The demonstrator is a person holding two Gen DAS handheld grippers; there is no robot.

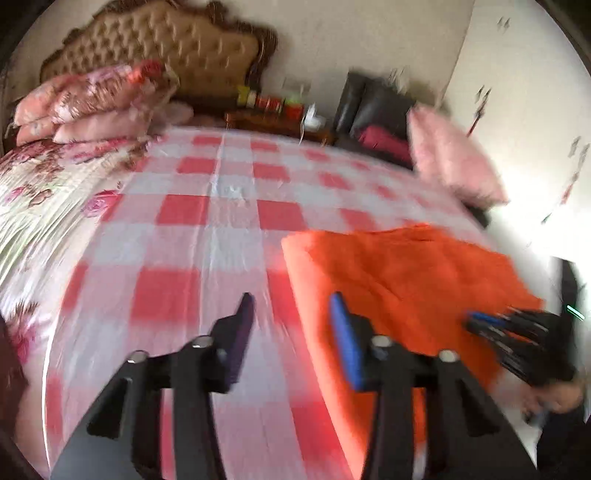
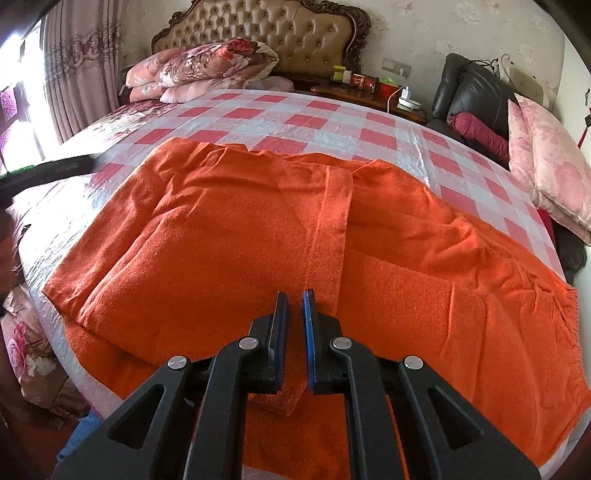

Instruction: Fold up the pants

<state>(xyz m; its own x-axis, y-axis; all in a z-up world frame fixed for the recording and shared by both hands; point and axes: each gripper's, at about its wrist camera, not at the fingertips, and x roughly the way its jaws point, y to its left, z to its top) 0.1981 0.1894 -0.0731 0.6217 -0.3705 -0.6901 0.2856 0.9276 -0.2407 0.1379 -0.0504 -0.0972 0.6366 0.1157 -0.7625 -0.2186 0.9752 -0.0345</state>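
Note:
The orange pants lie partly folded on the red-and-white checked bed sheet, one layer doubled over with a hem band running down the middle. My right gripper is low over their near edge, jaws almost together, pinching a small fold of the orange cloth. In the blurred left wrist view my left gripper is open with nothing between its fingers, above bare sheet just left of the pants. The right gripper shows there on the cloth's right side.
Floral pillows are stacked by the tufted headboard. A cluttered nightstand, a black leather chair and a pink pillow stand to the right. Curtains hang at the left. A floral quilt covers the bed's left part.

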